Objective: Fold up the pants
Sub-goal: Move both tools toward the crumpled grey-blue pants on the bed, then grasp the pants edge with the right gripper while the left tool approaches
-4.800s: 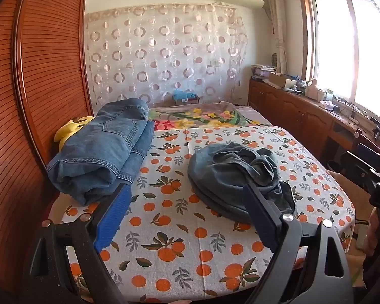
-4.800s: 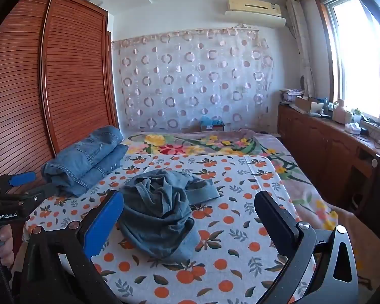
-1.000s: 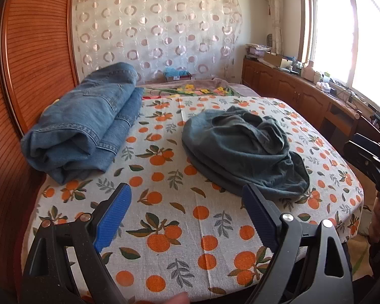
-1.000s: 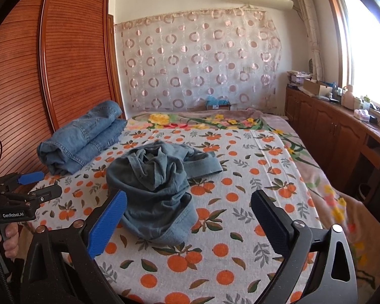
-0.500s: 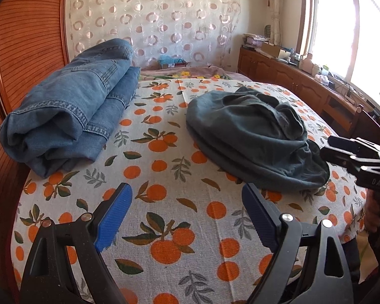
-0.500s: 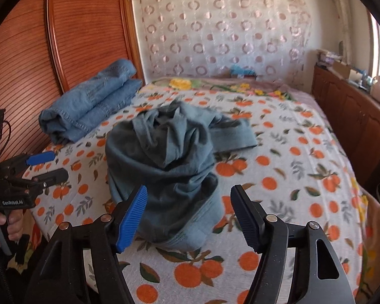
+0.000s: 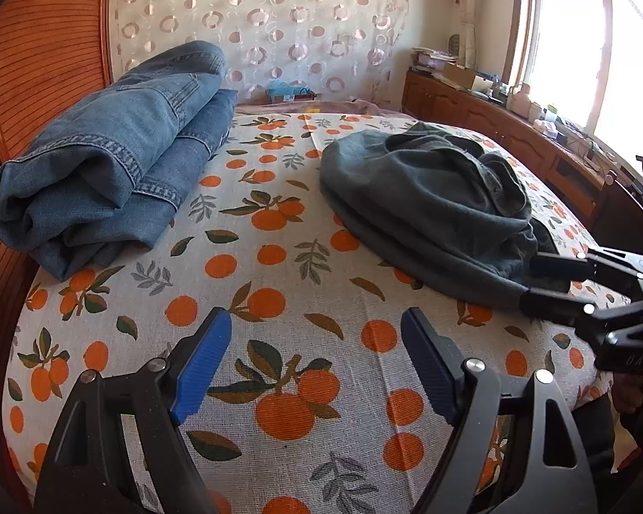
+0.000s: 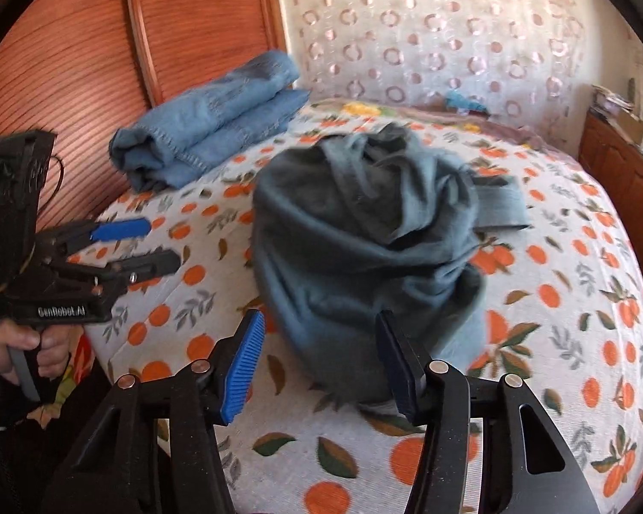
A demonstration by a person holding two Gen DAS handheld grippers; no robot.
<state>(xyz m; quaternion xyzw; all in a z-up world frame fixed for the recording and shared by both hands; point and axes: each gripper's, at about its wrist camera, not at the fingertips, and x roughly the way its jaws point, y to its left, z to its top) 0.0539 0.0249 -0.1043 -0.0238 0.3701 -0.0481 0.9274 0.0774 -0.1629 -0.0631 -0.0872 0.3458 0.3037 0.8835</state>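
- The crumpled grey-green pants (image 8: 364, 248) lie on the orange-print bedsheet (image 7: 278, 342).
- Right gripper (image 8: 321, 360), fingers apart, straddles their near edge.
- Left gripper (image 7: 317, 355), fingers apart, holds nothing.
- Folded blue jeans (image 7: 107, 162) lie far left.

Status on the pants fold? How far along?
Done: one pair of blue jeans lies folded by the wardrobe. In hand: nothing is gripped; the right hand-held gripper is open around the near edge of the crumpled grey-green pants, and the left hand-held gripper is open over bare tablecloth. Left: spreading and folding those pants.

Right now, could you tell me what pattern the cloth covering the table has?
The tablecloth is white, printed with oranges and green-grey leaves; the left wrist view shows it best.
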